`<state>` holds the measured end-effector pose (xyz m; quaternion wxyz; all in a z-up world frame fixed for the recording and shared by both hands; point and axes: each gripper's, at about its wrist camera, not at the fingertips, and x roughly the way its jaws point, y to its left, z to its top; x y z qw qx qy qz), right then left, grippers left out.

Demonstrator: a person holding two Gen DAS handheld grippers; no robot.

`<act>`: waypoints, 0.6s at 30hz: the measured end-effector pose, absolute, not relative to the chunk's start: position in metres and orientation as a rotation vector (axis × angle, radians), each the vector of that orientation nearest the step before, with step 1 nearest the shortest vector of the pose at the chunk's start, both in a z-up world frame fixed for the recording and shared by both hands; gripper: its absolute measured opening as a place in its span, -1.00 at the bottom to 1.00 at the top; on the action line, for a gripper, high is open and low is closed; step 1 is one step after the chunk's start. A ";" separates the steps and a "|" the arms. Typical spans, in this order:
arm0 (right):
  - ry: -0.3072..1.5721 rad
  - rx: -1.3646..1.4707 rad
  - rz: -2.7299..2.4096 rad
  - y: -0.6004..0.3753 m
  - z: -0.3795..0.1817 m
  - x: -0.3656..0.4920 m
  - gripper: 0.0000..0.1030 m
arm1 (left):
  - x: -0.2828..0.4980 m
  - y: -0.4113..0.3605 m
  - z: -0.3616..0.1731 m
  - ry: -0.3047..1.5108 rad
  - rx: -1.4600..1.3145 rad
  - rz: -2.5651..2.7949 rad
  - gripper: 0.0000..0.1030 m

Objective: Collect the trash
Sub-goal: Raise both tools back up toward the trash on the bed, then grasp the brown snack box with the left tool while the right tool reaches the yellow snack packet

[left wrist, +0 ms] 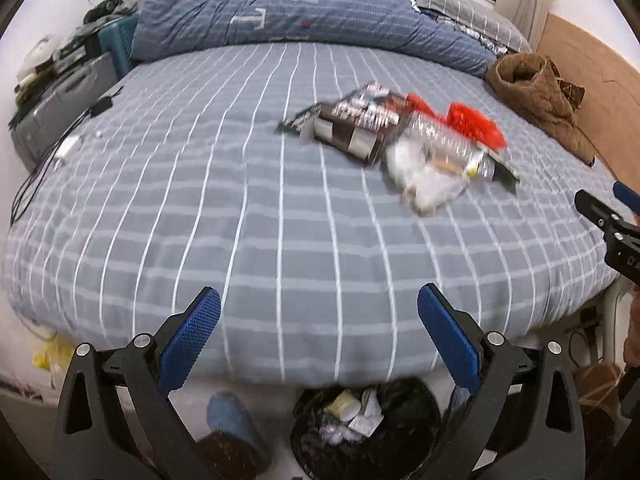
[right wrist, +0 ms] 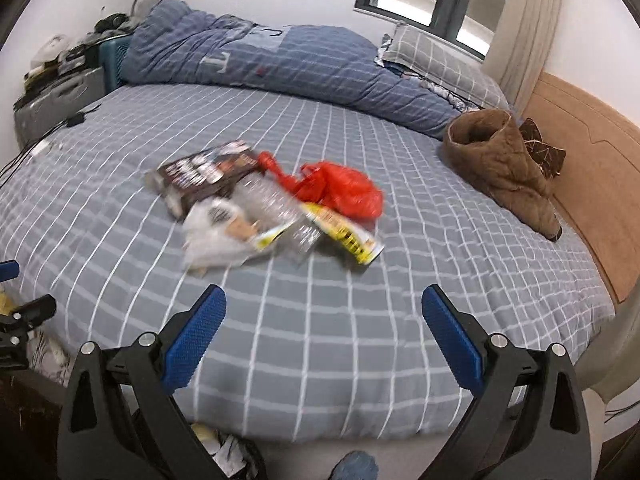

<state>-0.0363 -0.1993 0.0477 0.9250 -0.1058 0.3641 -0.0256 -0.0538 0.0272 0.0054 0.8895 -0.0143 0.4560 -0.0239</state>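
trash heap (right wrist: 264,208) on the checked bed sheet (right wrist: 320,340), lying ahead of both grippers and touched by neither. left gripper (left wrist: 319,310) with fingers spread wide and nothing between them; the heap lies beyond its right finger, and the lined trash bin (left wrist: 366,424) sits on the floor below and between the fingers. right gripper (right wrist: 323,312) likewise spread wide and holding nothing; the heap lies beyond its left finger. heap includes a dark wrapper (right wrist: 204,174), a red bag (right wrist: 340,190) and a white bag (right wrist: 216,232); all are blurred.
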 end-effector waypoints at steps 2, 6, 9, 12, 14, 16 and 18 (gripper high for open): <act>0.750 -0.213 -0.064 -0.207 0.049 -0.018 0.83 | -0.033 0.023 0.011 0.932 -0.011 -0.052 0.88; 0.805 -0.215 -0.058 -0.215 0.035 0.026 0.83 | 0.004 0.016 0.011 0.926 -0.003 -0.061 0.88; 0.843 -0.238 -0.063 -0.220 0.018 0.059 0.83 | 0.034 0.009 0.003 0.927 0.018 -0.061 0.88; 0.863 -0.217 -0.071 -0.226 0.003 0.081 0.83 | 0.069 0.005 -0.008 0.940 0.008 -0.070 0.88; 0.873 -0.192 -0.068 -0.231 -0.007 0.096 0.83 | 0.087 0.002 -0.013 0.944 0.011 -0.077 0.88; 0.879 -0.177 -0.062 -0.236 -0.015 0.107 0.83 | 0.107 0.000 -0.019 0.944 0.014 -0.078 0.88; 0.886 -0.176 -0.060 -0.242 -0.024 0.119 0.83 | 0.126 -0.004 -0.025 0.951 0.019 -0.091 0.88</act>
